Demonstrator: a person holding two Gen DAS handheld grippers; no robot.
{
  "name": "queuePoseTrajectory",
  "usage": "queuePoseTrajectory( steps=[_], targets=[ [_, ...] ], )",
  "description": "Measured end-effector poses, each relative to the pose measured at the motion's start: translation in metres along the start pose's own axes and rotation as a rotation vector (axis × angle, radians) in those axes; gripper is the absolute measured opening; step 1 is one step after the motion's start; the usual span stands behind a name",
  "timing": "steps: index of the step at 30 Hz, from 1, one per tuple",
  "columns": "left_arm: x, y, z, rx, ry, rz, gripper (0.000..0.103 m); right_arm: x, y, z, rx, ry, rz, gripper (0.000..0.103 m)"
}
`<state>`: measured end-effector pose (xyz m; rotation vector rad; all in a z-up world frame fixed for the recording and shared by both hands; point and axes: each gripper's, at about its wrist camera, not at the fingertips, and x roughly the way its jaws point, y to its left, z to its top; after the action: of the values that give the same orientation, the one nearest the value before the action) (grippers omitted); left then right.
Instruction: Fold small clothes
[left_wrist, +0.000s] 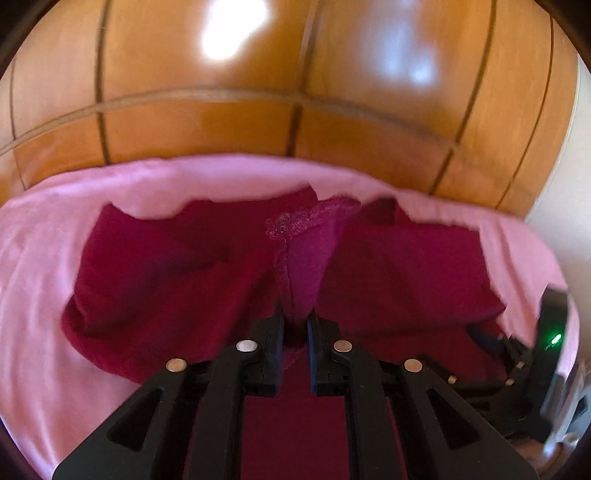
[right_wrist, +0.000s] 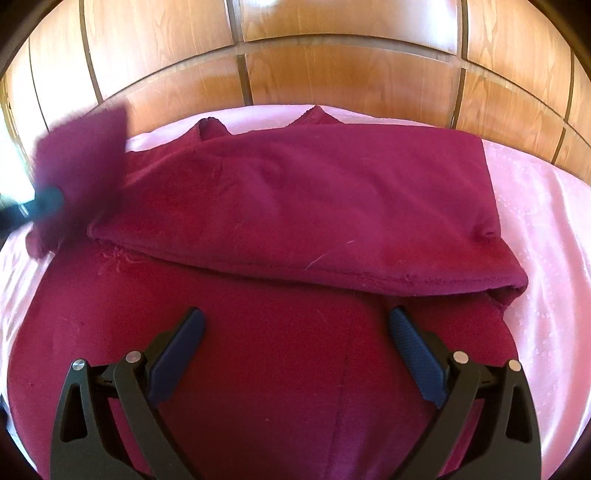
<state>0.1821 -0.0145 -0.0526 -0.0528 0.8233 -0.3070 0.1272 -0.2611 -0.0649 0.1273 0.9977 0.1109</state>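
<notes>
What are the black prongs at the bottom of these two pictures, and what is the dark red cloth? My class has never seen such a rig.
No robot here: a person holds a two-finger gripper in each hand, each carrying a wide-angle camera that looks along its fingers. One picture is from the left gripper, which is shut on a pinched, lace-edged fold of the dark red garment and lifts it. The other is from the right gripper, open and holding nothing, above the same garment. The garment lies partly folded on a pink sheet. Behind stand wooden panels.
</notes>
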Motion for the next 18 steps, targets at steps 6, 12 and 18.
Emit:
queuePoseTrajectory(
  steps=[6,12,18],
  targets=[
    [-0.004,0.002,-0.016,-0.016,0.005,-0.009,0.052,-0.008,-0.011,0.007,0.061,0.015,0.062,0.089],
    [-0.033,0.025,-0.041,-0.059,-0.05,-0.006,0.06,-0.03,-0.01,0.036,0.22,-0.012,0.313,0.055],
    [-0.045,0.046,-0.063,-0.124,-0.026,0.023,0.06,0.012,0.057,0.048,0.178,0.101,0.419,0.034]
  ],
)
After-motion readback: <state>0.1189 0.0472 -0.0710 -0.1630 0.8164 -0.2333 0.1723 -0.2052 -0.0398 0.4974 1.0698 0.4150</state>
